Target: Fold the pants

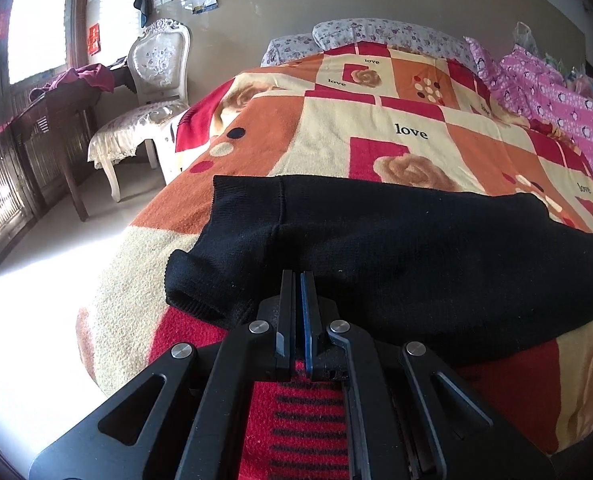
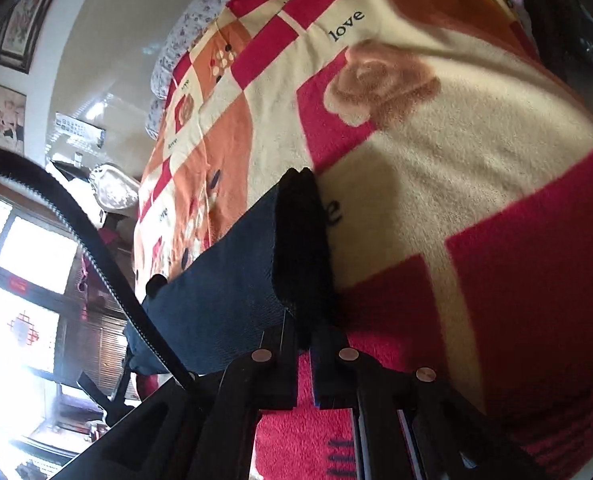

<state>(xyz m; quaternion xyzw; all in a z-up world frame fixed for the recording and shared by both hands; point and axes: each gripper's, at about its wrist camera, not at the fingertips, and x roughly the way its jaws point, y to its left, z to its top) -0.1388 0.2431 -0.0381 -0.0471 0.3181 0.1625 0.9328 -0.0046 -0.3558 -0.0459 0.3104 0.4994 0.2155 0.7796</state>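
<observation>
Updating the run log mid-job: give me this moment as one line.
step: folding | left gripper: shut on black knit pants | right gripper: shut on pants edge | surface: patchwork fleece blanket

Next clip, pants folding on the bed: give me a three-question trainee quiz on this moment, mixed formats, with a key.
1. True or false: the left gripper has its jaws closed on the near edge of the black pants.
2. Multiple choice: the pants lie on A) a bare wooden table B) a patterned blanket printed with "love" C) the white chair.
3. Fill in: in the right wrist view, the right gripper pinches a ______ edge of the pants.

Key: 1 true; 2 B; 3 thick folded (several layers stacked).
</observation>
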